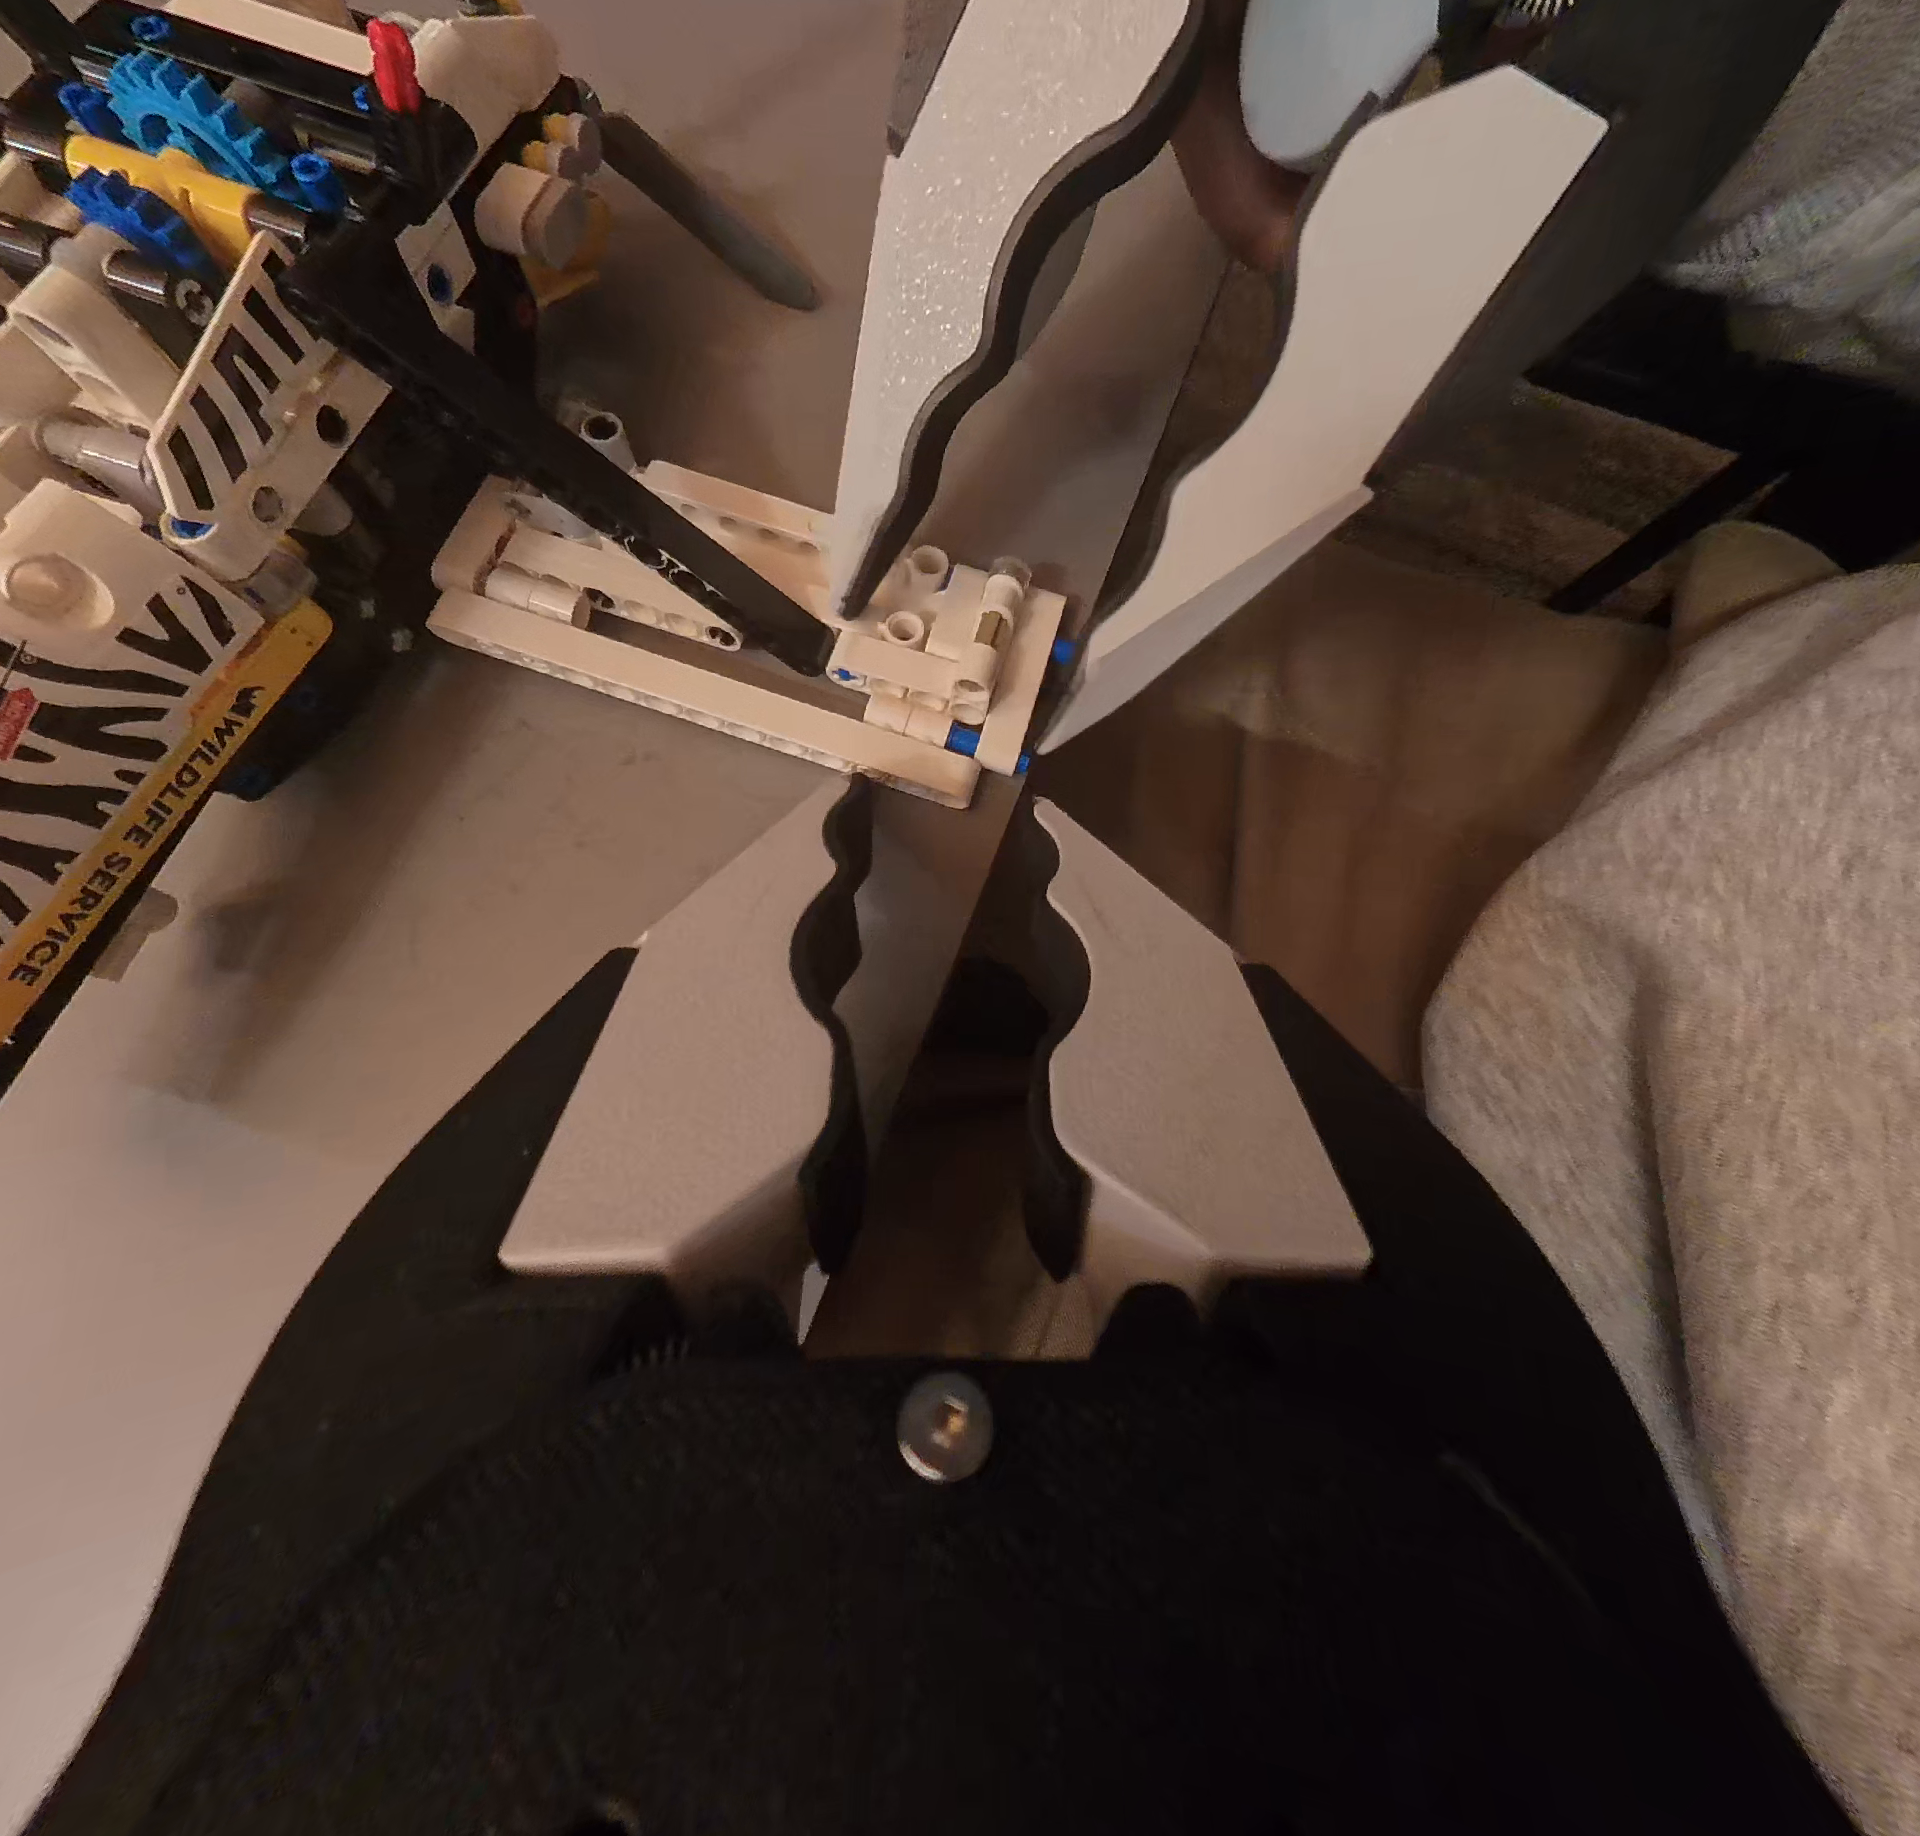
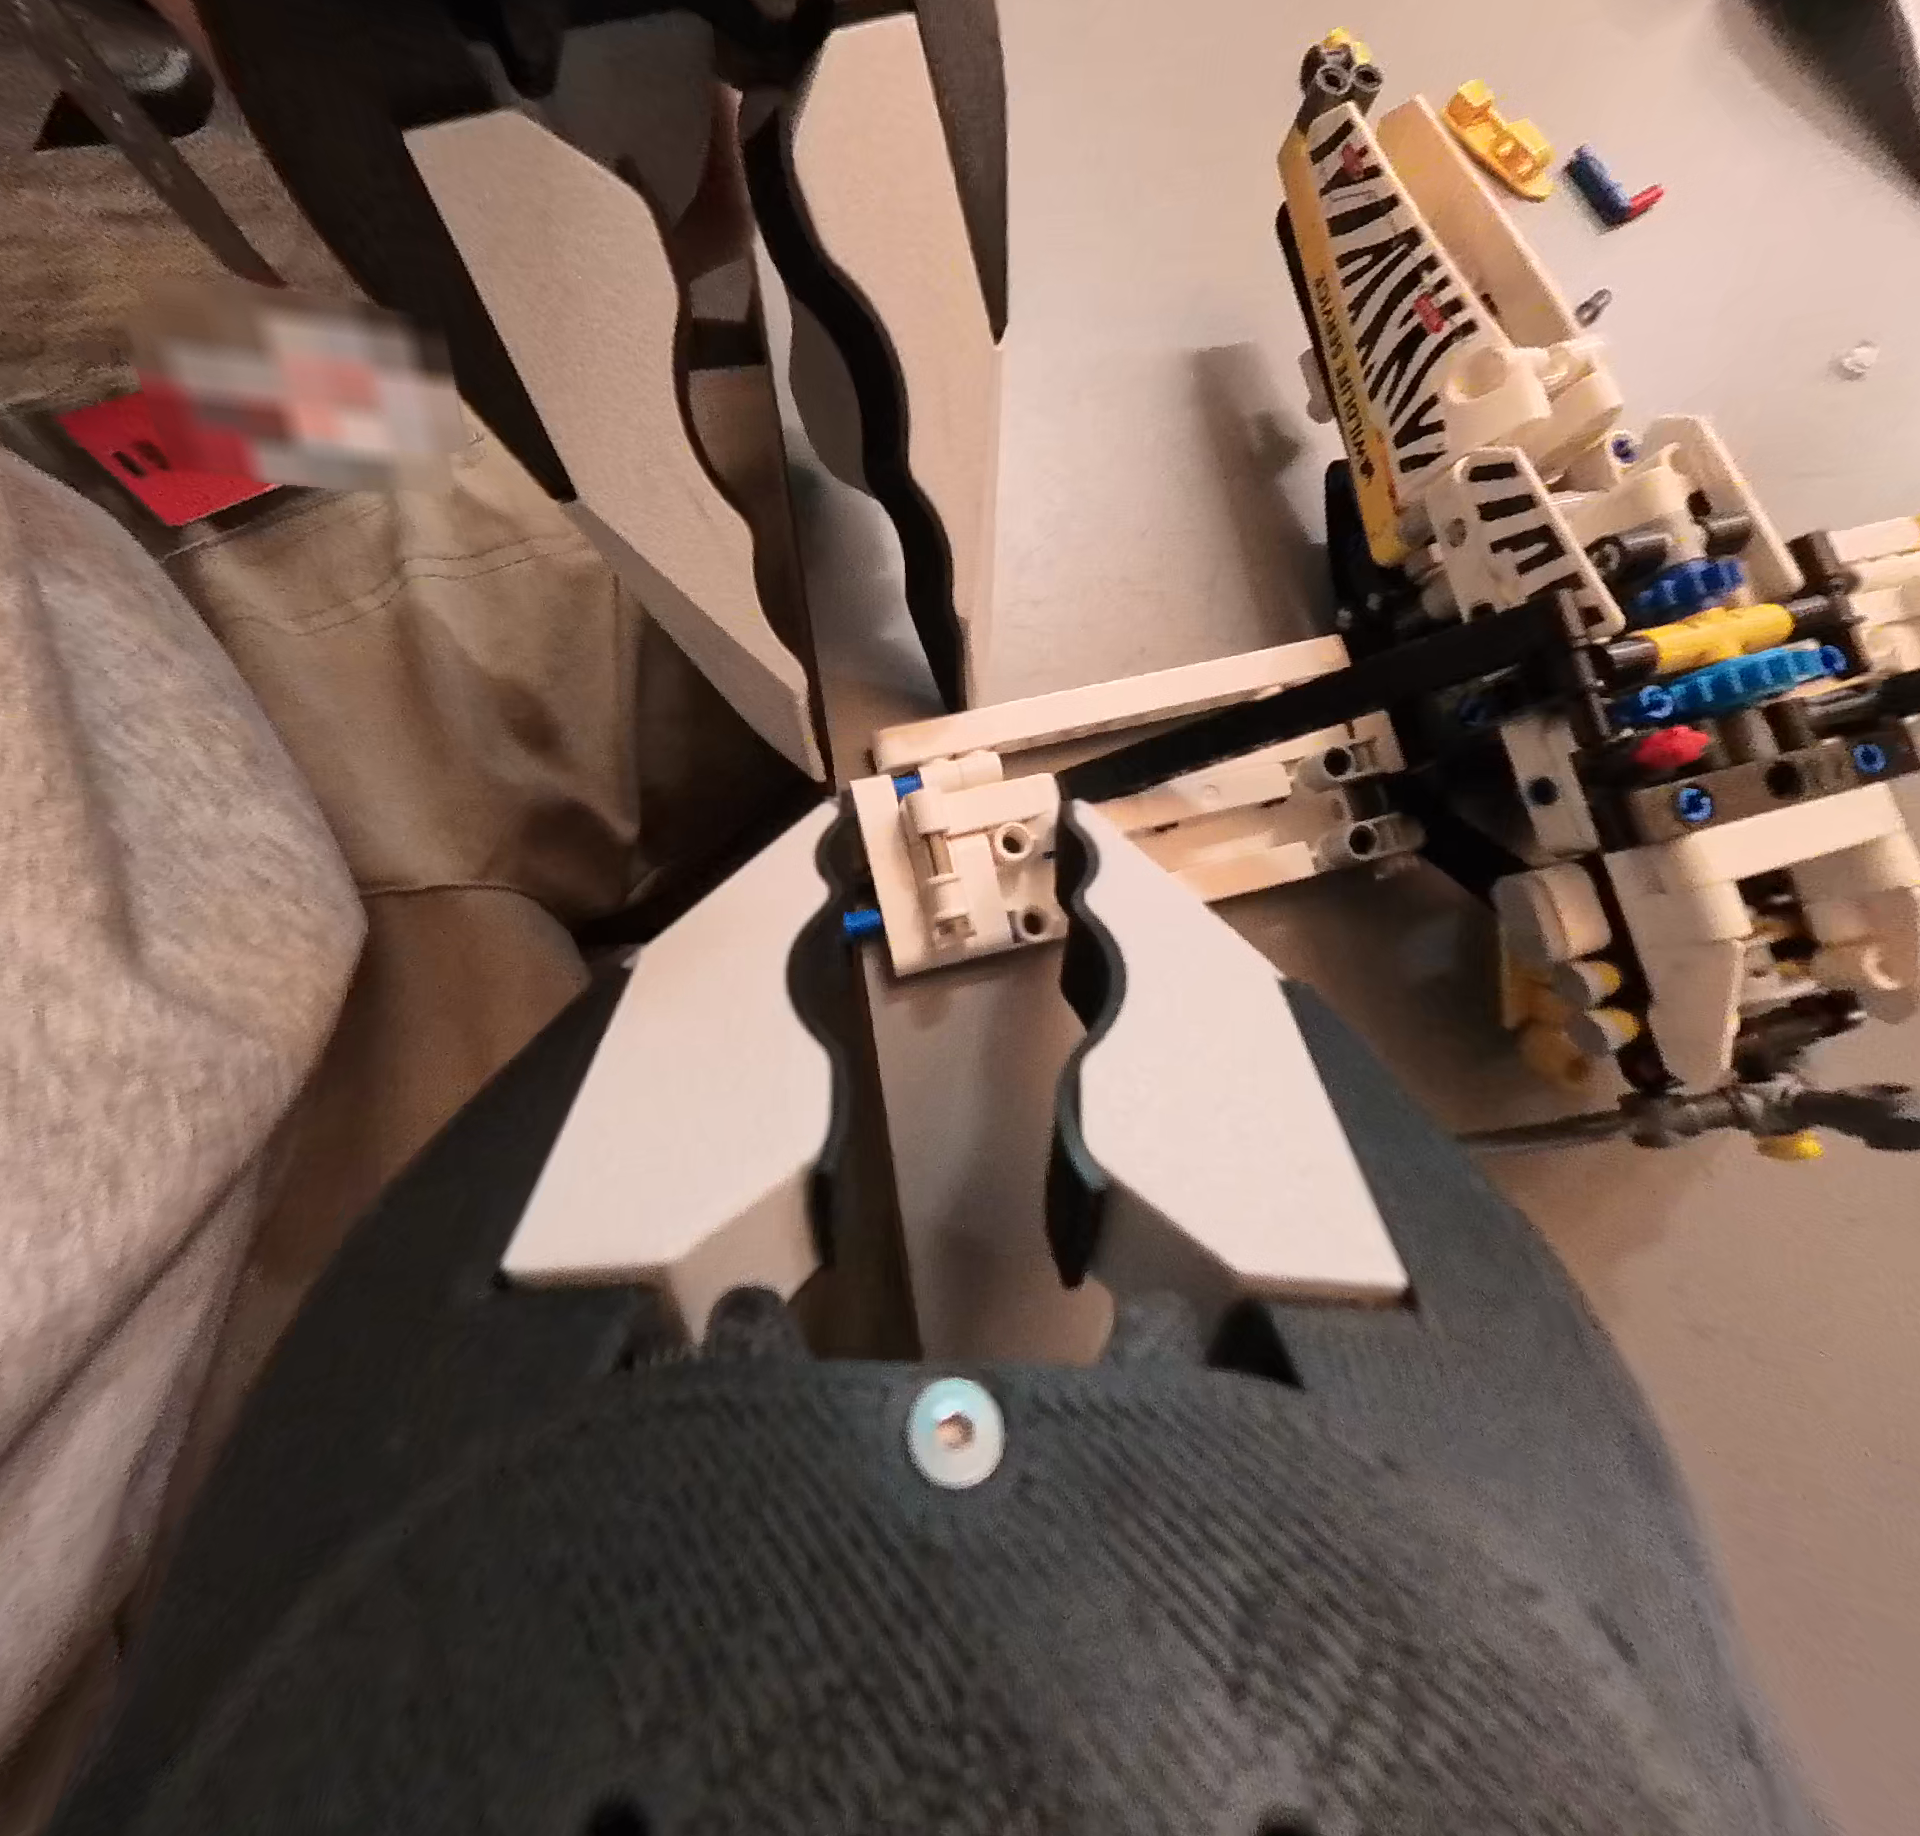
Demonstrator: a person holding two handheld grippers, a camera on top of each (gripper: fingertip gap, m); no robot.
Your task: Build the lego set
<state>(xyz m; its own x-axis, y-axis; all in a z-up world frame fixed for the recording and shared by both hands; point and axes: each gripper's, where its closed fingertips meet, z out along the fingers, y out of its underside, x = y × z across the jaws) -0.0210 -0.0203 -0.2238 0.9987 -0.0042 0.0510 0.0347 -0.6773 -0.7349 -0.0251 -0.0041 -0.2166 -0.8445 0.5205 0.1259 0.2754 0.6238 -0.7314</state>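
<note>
A half-built helicopter model [image 1: 239, 415] in white, black, yellow and blue, with zebra-striped panels, lies on the pale table [image 1: 416, 955]. It also shows in the right wrist view [image 2: 1558, 643]. Its white tail boom [image 1: 644, 633] reaches to the table's edge and ends in a small white block with blue pins [image 2: 966, 872]. My right gripper [image 2: 961, 815] is shut on that block [image 1: 935, 664], one finger on each side. My left gripper [image 1: 951, 799] comes from the opposite side. Its tips are closed in on the end of the long white beam [image 1: 914, 778].
Loose parts lie on the table beyond the model: a yellow piece [image 2: 1501, 150], a blue and red piece [image 2: 1610, 188] and a small grey pin [image 2: 1595, 306]. A grey rotor blade [image 1: 707, 217] sticks out. A person's grey clothing [image 1: 1662, 1059] and tan fabric sit just past the table edge. Both grippers' tips are roughly 20 cm from the small grey pin [image 2: 1595, 306].
</note>
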